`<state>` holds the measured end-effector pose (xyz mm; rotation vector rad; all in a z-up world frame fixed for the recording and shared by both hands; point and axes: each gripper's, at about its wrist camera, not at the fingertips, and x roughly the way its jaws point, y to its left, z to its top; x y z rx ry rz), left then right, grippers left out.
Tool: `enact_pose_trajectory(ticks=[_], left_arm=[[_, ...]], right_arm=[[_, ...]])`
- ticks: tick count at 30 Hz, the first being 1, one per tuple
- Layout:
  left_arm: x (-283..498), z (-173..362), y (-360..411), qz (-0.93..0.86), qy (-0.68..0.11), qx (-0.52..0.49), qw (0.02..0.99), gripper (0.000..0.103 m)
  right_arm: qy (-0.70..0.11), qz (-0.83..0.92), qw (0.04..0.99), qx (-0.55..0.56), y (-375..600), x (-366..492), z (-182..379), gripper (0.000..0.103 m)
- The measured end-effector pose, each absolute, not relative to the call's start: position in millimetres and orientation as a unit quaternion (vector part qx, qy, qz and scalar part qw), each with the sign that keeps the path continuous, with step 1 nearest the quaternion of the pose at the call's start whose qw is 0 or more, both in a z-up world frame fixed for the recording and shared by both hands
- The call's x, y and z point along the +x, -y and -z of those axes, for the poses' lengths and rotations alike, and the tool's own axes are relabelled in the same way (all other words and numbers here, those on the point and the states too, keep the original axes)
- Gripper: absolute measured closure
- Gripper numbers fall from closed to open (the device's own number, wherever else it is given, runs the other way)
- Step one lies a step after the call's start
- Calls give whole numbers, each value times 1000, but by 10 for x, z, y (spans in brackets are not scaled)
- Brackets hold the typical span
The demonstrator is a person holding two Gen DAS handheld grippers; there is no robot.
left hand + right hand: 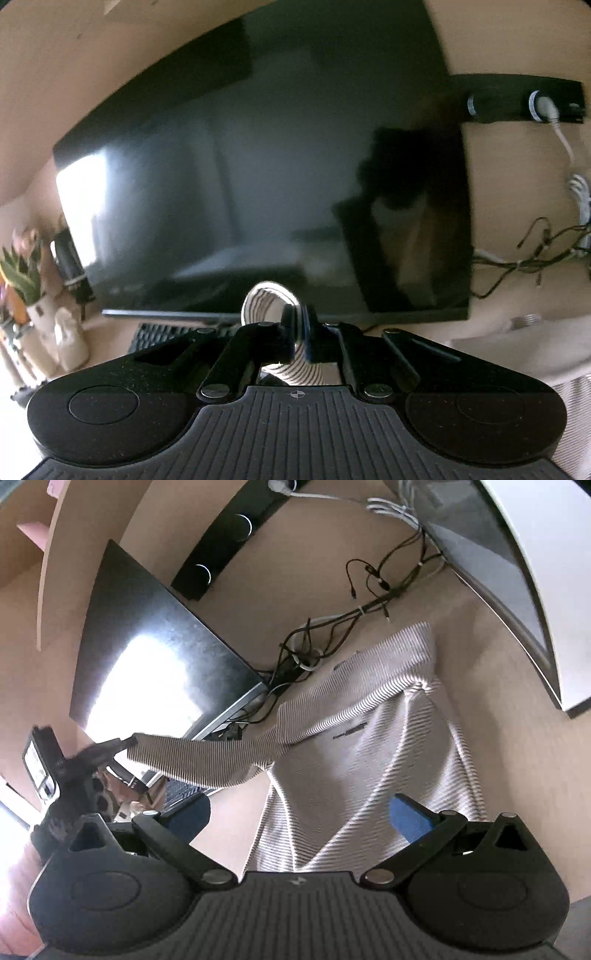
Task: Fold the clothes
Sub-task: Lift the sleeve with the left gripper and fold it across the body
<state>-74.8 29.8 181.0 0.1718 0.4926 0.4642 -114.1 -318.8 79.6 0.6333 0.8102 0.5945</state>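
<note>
A beige desk [509,760] carries a striped garment [369,738], a tangle of cables [332,635] beyond it, and a dark monitor [155,653] far left.

Black hand-held gripper [299,812], blue pads [410,818] (silver pivot screws), ribbed base

Left tongs [125,743] pinch striped shirt [354,746] sleeve, lifted.
</note>
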Motion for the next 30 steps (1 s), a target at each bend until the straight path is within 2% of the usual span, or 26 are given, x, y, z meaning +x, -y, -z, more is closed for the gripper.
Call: enact_pose_trajectory(ticks=[4,12,24,30], left_arm=[[-777,-1852,-119,-219,-240,57,944,98],[-590,-2000,248,-188,-229,77,952,98],[66,-2143,1295,-49,-206,98,973,98],[341,-2069,1877,45,-219,71,972,98]], right_arm=[[-385,-287,825,298,3306,-1143,-759,0],[-391,-300,819,292,3345,-1108,-735,0],[-392,-235,831,317,3874,-1096,-619,0],[-390,-183,839,331,4130,-1161,-535,0]])
